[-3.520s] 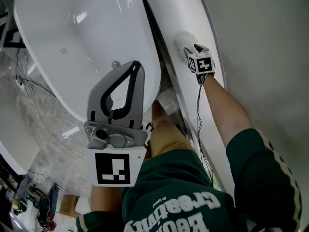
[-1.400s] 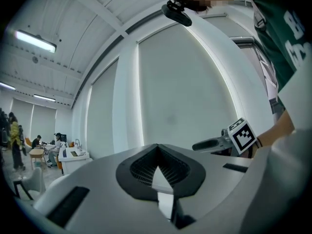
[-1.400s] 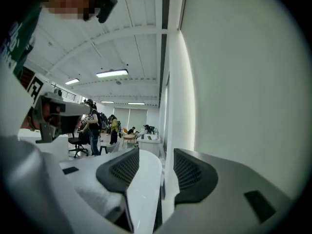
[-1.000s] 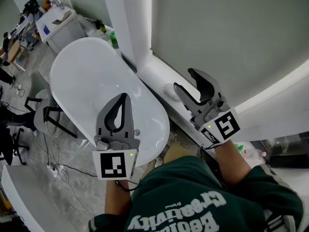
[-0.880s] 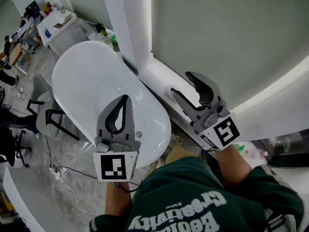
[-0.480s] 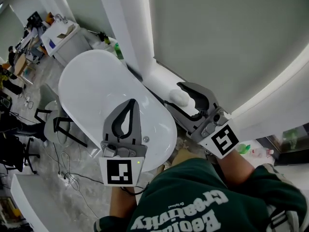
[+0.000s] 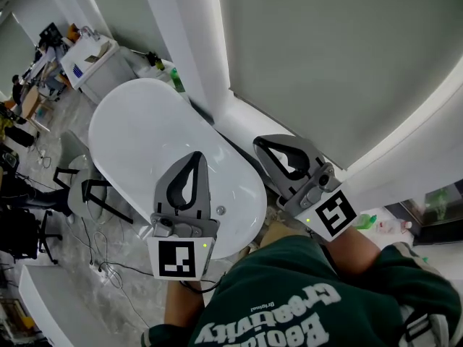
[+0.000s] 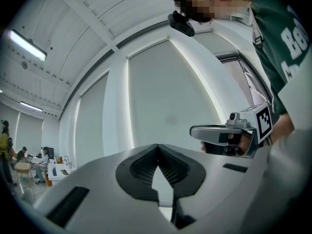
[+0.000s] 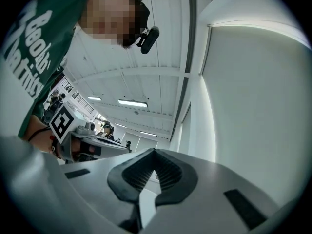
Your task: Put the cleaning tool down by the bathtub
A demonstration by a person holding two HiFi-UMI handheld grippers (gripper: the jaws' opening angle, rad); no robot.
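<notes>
The white oval bathtub (image 7: 137, 143) lies below me in the head view. Held above its near end, my left gripper (image 7: 196, 155) is shut and empty, and its tips meet in the left gripper view (image 8: 157, 147). My right gripper (image 7: 258, 144) hangs over the white ledge (image 7: 235, 118) beside the tub. Its jaws have just been closing and now stand shut with nothing between them, as the right gripper view (image 9: 155, 152) also shows. The cleaning tool is not visible; the right gripper covers the spot on the ledge.
A green bottle (image 7: 176, 78) stands at the tub's far end by a white column. A white cabinet (image 7: 94, 60) is beyond it. A black chair (image 7: 79, 186) and cables (image 7: 101, 266) are on the marble floor left of the tub. A grey wall rises on the right.
The right gripper's jaws went from wide open to shut and the gripper lifted a little. The white tool seen on the ledge between them before is now covered. The left gripper has barely moved.
</notes>
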